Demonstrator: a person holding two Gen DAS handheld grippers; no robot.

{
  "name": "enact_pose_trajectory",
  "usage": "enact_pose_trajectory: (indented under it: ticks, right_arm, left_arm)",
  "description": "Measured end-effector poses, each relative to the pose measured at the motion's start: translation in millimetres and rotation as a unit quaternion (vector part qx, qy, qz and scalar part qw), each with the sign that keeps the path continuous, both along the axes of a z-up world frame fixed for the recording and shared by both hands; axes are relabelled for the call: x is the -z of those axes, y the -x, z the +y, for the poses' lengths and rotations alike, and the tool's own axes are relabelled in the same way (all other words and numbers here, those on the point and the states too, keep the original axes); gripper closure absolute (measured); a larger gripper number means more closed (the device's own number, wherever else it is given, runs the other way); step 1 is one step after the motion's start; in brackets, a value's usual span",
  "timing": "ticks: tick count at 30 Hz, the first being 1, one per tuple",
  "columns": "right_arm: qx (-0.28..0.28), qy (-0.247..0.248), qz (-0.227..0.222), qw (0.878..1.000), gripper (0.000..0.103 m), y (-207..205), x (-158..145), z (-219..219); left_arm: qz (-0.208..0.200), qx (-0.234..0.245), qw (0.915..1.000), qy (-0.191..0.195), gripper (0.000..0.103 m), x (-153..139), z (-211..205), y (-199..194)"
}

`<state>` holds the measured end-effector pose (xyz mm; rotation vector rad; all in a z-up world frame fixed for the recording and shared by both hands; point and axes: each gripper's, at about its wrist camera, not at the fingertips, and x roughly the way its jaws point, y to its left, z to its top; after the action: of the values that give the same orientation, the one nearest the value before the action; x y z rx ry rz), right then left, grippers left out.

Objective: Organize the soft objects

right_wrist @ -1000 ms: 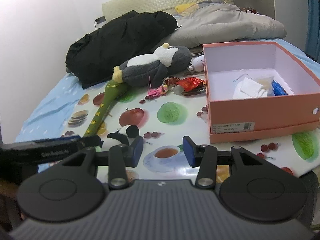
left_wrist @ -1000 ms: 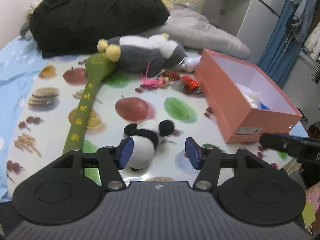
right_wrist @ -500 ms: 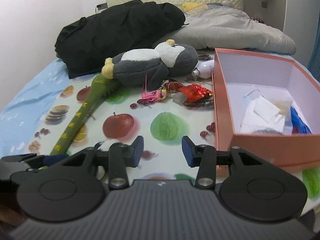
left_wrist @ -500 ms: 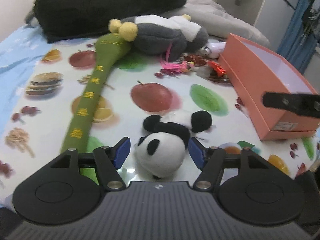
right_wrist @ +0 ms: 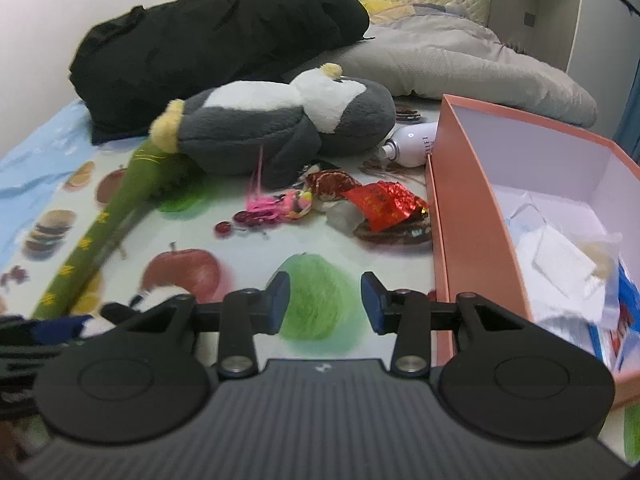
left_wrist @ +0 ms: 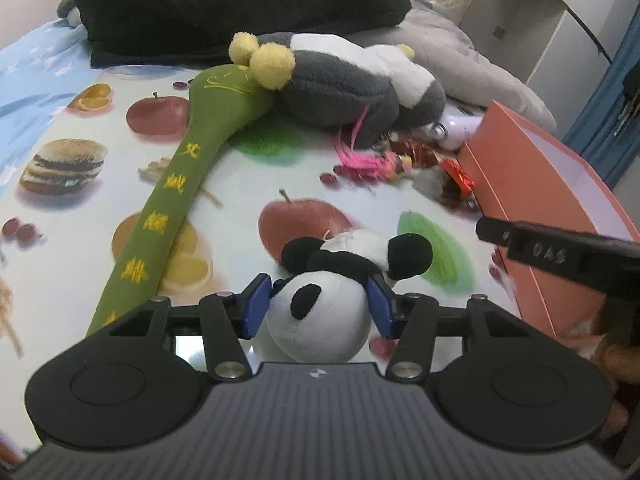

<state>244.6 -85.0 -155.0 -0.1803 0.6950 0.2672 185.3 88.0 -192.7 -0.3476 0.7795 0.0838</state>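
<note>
Two hand-held grippers are in play over the fruit-print tabletop [left_wrist: 248, 184]. Your left hand-held gripper [left_wrist: 318, 306] has just been closing, and its blue pads [left_wrist: 256, 304] now sit against both sides of the panda plush's [left_wrist: 320, 320] white head. Left of the panda lies the long green plush stick [left_wrist: 172, 208], its head tucked under the grey penguin plush [left_wrist: 344, 84] farther back; behind both is a heap of black clothing [left_wrist: 240, 4]. Between the penguin and the open pink box [right_wrist: 472, 216] you have clutter in the way: a pink feathery trinket [right_wrist: 280, 204], a red foil wrapper [right_wrist: 388, 204] and a white bottle [right_wrist: 412, 144] lying against the box wall. Papers [right_wrist: 560, 260] already lie inside the box. Your right hand-held gripper [right_wrist: 324, 304] hovers just left of the box, jaws half apart and empty, above a green patch of the print.
</note>
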Motion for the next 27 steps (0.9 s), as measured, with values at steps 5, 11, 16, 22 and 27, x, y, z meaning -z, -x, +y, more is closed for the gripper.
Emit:
enact_pose_trajectory:
  ticks: [5, 11, 16, 22, 27]
  right_arm:
    - [0.016, -0.004, 0.009, 1.000, 0.067, -29.8, 13.6, 8.6]
    - [0.027, 0.048, -0.027, 0.998, 0.067, -55.0, 29.4, 24.4]
    - [0.036, 0.103, -0.048, 0.993, 0.072, -74.9, 39.2, 34.7]
    - [0.031, 0.152, -0.051, 0.987, 0.083, -88.7, 53.7, 43.6]
    - [0.029, 0.176, -0.065, 0.982, 0.090, -91.2, 59.0, 45.4]
  left_arm:
    - [-0.009, -0.014, 0.9999, -0.002, 0.045, 3.3, 8.0, -25.2]
    - [-0.023, -0.013, 0.9996, 0.009, 0.044, 11.4, 14.4, -43.7]
    - [-0.031, -0.009, 0.9995, 0.006, 0.044, 13.5, 14.0, -54.4]
    - [-0.036, -0.002, 0.9993, 0.005, 0.044, 15.4, 11.2, -69.5]
    - [-0.039, 0.002, 0.9992, 0.003, 0.044, 16.2, 8.1, -71.3]
